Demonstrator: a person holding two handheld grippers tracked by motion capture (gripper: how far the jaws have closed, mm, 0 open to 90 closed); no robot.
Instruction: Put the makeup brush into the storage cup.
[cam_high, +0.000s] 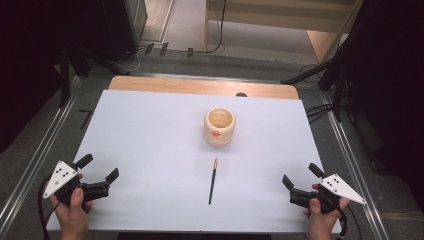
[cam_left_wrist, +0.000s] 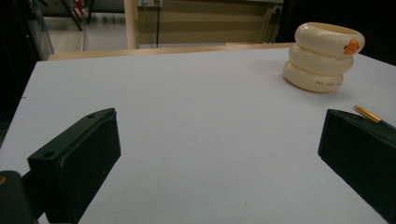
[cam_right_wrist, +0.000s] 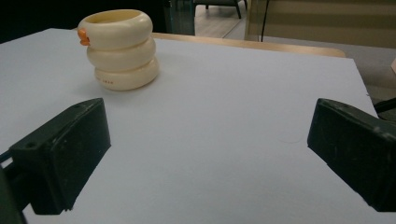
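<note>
While both tongs gape wide (empty) — left tongs (cam_high: 101, 169), right tongs (cam_high: 300, 174), pencil (cam_high: 213, 180) between, cream holder (cam_high: 219, 126) beyond.

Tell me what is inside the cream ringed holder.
From the high view, the cream holder looks empty: only its pale inner wall shows. Its near wall hides part of the bottom. The pencil lies outside on the table.

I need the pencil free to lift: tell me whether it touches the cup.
Apart. The high view shows bare table between the pencil tip and the cup base; the left gripper view shows the same gap.
</note>
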